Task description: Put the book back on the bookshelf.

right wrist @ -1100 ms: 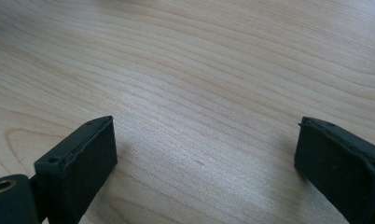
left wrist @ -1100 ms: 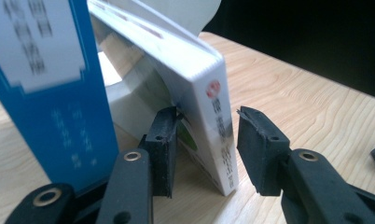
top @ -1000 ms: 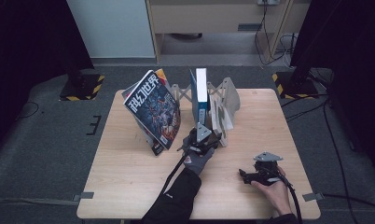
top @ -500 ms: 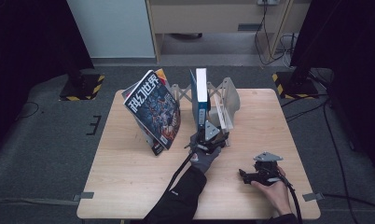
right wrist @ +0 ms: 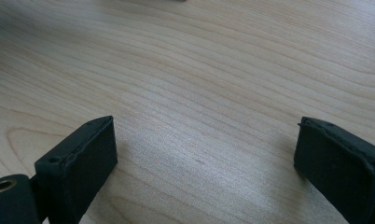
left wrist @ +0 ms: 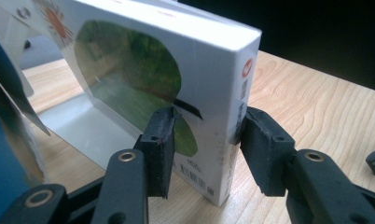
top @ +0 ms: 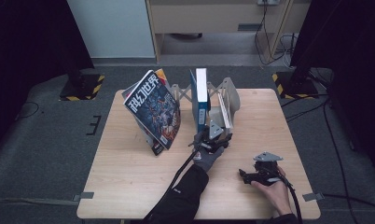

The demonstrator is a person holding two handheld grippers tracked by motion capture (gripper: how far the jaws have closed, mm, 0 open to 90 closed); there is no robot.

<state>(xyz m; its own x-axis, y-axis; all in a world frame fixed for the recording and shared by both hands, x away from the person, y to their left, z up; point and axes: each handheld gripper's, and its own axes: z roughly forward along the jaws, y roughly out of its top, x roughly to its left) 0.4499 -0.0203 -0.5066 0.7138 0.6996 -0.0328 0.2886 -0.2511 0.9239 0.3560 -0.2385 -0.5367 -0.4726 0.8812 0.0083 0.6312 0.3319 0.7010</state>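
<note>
A thick white book (left wrist: 176, 60) with a green leaf picture on its cover stands on the table against a grey bookend plate (left wrist: 83, 126). My left gripper (left wrist: 204, 149) has its jaws around the book's lower corner, one pad on the cover and the other on the spine edge. From above, the left gripper (top: 213, 134) sits at the front of the book rack (top: 230, 98), held by a gloved hand. My right gripper (top: 245, 176) rests on the table at the front right, and its jaws (right wrist: 204, 154) stand open over bare wood.
A blue and white book (top: 200, 95) stands upright in the rack. A magazine (top: 153, 109) with a dark cover leans tilted at the left of the rack. The wooden table (top: 129, 177) has bare wood at the front left and far right.
My left hand has shifted a little to the right, closer to the rack's front. The right hand has stayed in place.
</note>
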